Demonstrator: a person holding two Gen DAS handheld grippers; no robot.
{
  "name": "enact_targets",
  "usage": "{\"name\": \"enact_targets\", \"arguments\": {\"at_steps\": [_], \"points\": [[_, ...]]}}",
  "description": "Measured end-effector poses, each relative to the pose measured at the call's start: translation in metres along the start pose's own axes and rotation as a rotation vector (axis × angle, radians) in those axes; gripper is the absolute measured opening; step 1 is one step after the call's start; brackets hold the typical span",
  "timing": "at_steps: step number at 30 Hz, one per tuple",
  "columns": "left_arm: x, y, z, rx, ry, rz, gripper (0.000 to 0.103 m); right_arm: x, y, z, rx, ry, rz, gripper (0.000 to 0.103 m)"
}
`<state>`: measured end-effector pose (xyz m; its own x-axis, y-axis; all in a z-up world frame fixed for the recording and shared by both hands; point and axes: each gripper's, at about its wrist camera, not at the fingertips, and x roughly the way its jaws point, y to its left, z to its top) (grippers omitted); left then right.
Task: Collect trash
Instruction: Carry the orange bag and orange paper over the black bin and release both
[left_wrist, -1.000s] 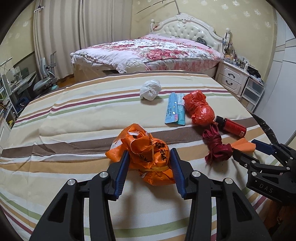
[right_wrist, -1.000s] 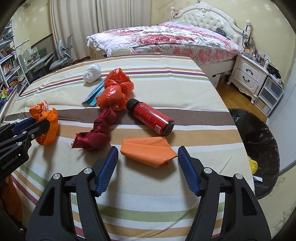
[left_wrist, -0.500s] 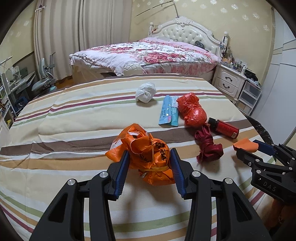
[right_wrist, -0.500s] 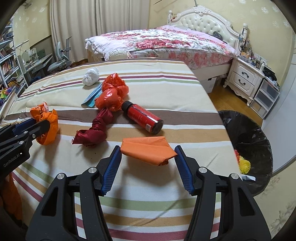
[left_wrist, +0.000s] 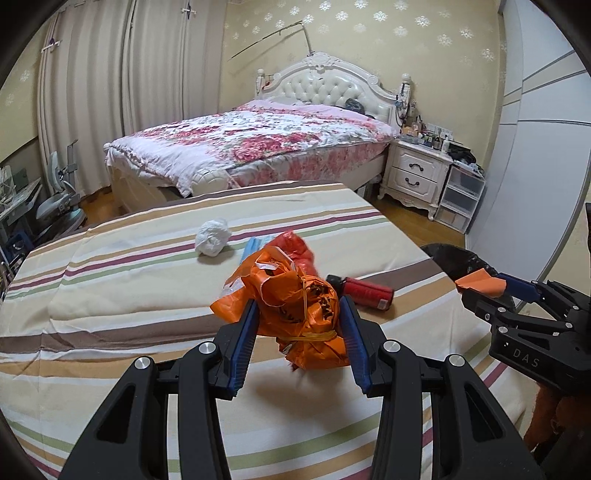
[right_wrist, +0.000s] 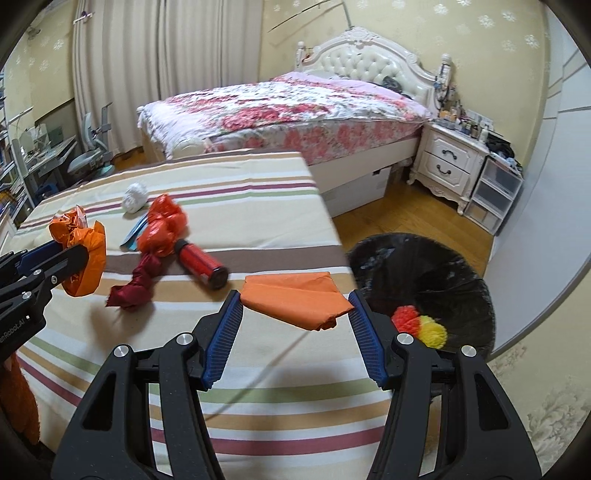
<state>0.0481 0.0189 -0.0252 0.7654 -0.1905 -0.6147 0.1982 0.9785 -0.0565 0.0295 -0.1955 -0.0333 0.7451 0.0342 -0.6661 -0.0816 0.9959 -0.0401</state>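
My left gripper (left_wrist: 299, 341) is shut on a crumpled orange plastic bag (left_wrist: 295, 310) and holds it above the striped table (left_wrist: 110, 295). My right gripper (right_wrist: 295, 330) is shut on a folded orange paper (right_wrist: 295, 301), held over the table's right edge beside the black-lined trash bin (right_wrist: 443, 273). On the table lie a red can (right_wrist: 201, 262), a dark red wrapper (right_wrist: 136, 284), a red plastic bag (right_wrist: 162, 225), a blue packet (right_wrist: 135, 232) and a white wad (right_wrist: 135, 197).
The bin holds red and yellow trash (right_wrist: 419, 325). A bed (right_wrist: 288, 110) stands behind the table, a white nightstand (right_wrist: 448, 162) and plastic drawers (right_wrist: 493, 199) to its right. A desk and chair (right_wrist: 88, 158) are at the left.
Both grippers have lifted their loads off the table and swung right toward the bin. The right gripper's paper is now at the table's edge next to the bin.
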Motion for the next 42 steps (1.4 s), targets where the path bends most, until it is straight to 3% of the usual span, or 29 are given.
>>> {"name": "enact_targets", "arguments": {"at_steps": [17,26,42], "points": [[0.053,-0.109,0.044,0.15,-0.024,-0.149,0.045,0.02,-0.105,0.004,0.153,-0.009,-0.162,0.058],[0.089,-0.144,0.048,0.199,0.023,-0.174,0.045,0.034,-0.142,-0.001,0.225,0.0,-0.209,0.058],[0.133,-0.186,0.056,0.243,0.062,-0.171,0.045,0.056,-0.173,0.0,0.281,0.019,-0.235,0.058]]}}
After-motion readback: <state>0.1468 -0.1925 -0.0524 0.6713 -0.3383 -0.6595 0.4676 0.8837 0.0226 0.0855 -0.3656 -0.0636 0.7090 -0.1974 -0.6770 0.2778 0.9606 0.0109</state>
